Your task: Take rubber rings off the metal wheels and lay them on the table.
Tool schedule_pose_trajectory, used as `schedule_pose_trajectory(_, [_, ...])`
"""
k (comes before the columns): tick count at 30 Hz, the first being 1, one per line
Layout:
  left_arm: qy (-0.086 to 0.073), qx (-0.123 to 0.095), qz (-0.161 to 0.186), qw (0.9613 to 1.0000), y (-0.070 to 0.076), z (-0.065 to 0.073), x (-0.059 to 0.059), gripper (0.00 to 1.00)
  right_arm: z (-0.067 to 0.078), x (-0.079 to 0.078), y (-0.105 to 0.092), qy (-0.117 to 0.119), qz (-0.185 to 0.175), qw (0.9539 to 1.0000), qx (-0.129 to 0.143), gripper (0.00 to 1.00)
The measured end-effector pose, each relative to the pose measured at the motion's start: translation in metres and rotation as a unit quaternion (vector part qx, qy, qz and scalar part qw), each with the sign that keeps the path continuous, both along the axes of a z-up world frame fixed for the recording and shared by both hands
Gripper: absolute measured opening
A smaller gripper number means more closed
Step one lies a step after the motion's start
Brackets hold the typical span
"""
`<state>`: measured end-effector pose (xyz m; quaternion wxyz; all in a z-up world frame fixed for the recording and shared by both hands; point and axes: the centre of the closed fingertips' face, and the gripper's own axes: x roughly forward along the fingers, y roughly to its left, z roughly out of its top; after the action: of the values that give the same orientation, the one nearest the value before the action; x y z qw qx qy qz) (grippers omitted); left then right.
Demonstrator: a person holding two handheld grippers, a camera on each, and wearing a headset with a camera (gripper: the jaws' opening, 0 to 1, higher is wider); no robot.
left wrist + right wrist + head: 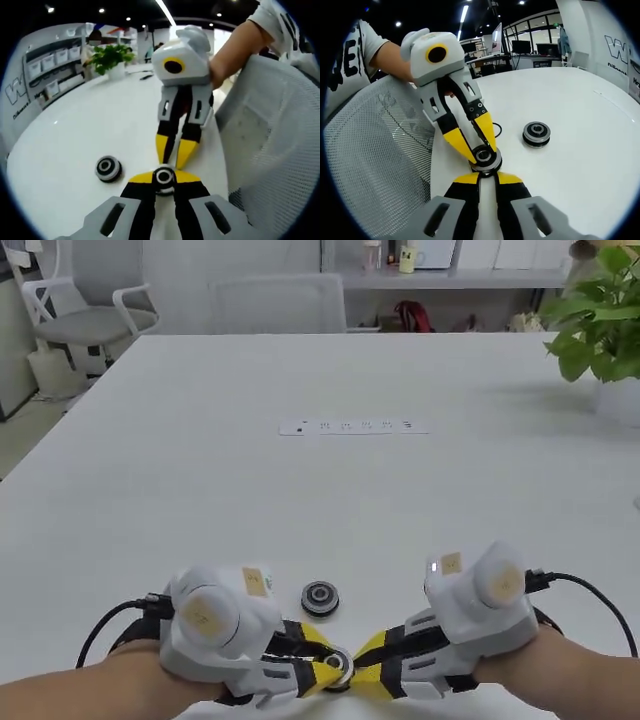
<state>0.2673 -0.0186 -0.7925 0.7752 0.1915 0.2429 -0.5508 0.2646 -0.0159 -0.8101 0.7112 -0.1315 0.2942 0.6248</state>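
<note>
Left gripper (483,149): jaws clenched on a metal wheel (164,180), held at the near edge of the desk (300,510). Right gripper (173,154): jaws drawn close together, tips against the rim of the same wheel; whether they pinch its rubber ring cannot be told. A second wheel (320,597), black ring on, lies flat on the desk just beside the grippers.
</note>
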Motion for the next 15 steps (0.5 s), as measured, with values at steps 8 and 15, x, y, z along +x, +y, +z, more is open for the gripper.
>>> schedule_pose_trajectory(8, [-0.008,0.003,-0.003,1.0000,0.0002,-0.0005,0.0014,0.13,-0.0018,0.0016,-0.0031,0.006,-0.007,0.9999,-0.004,0.00])
schedule_pose_trajectory(15, [-0.010,0.005,-0.002,0.9999,0.0003,-0.0005,0.0022,0.13,-0.0019,0.0040,-0.0047,0.041,-0.033,0.9986,0.009,0.00])
